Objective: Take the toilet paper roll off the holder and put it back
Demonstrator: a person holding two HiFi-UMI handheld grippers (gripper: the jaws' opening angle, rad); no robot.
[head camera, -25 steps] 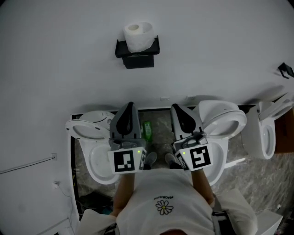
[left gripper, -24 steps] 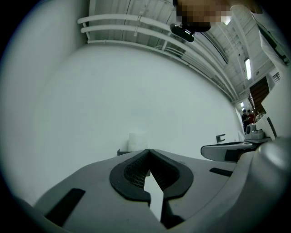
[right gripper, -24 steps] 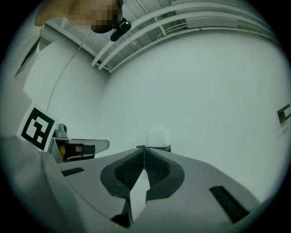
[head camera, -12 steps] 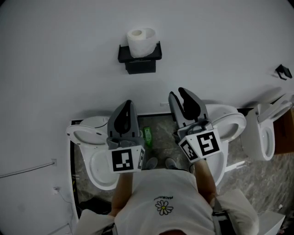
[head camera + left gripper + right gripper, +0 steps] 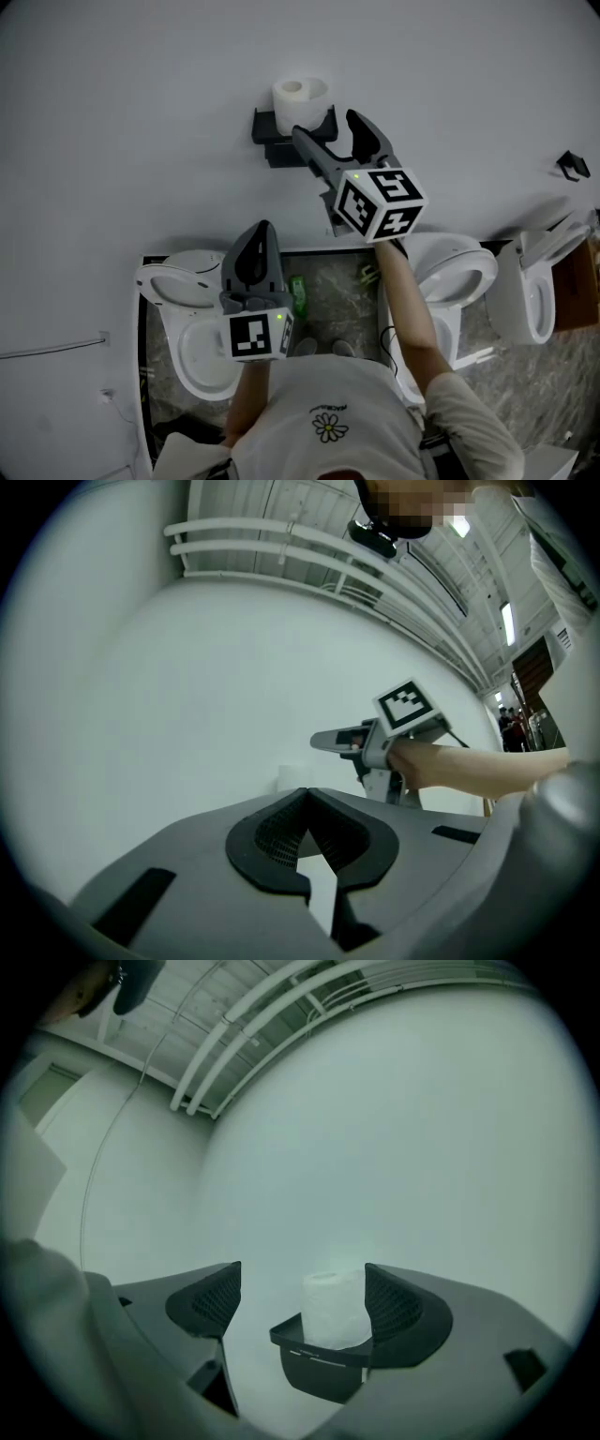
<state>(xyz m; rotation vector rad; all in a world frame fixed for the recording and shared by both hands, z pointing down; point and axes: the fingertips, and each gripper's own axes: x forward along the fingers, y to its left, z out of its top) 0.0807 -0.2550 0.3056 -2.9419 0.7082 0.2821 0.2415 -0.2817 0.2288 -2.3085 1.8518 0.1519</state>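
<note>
Starting at the left of the head view, a white toilet (image 5: 183, 323) stands open against the white wall (image 5: 122, 112). Just right of it, low in the frame, the left gripper (image 5: 263, 228) points up the picture with its marker cube toward the person. In the left gripper view its jaws are closed together, pad against pad, with nothing between them (image 5: 307, 795). That view also shows the other gripper at middle right, in front of the wall.

A green bottle (image 5: 298, 292) stands on the mottled floor (image 5: 333, 300) just beside the left gripper.

Upper centre, the toilet paper roll (image 5: 300, 97) stands upright in the black holder (image 5: 275, 148) fixed to the wall.

Just right of and below the holder, the right gripper (image 5: 328, 129) reaches out on a bare forearm (image 5: 405, 300). Its jaws have just been opening and now stand wide apart. In the right gripper view (image 5: 302, 1279) the toilet paper roll (image 5: 332, 1308) shows in the gap between them, nearer the right jaw, seated in the holder (image 5: 317, 1365). The pads do not press on the roll.

Farther right, a second toilet (image 5: 464, 272) sits below the forearm, and a third toilet (image 5: 530, 298) stands near the right edge. A white shirt (image 5: 328, 412) with a daisy print fills the bottom centre.
</note>
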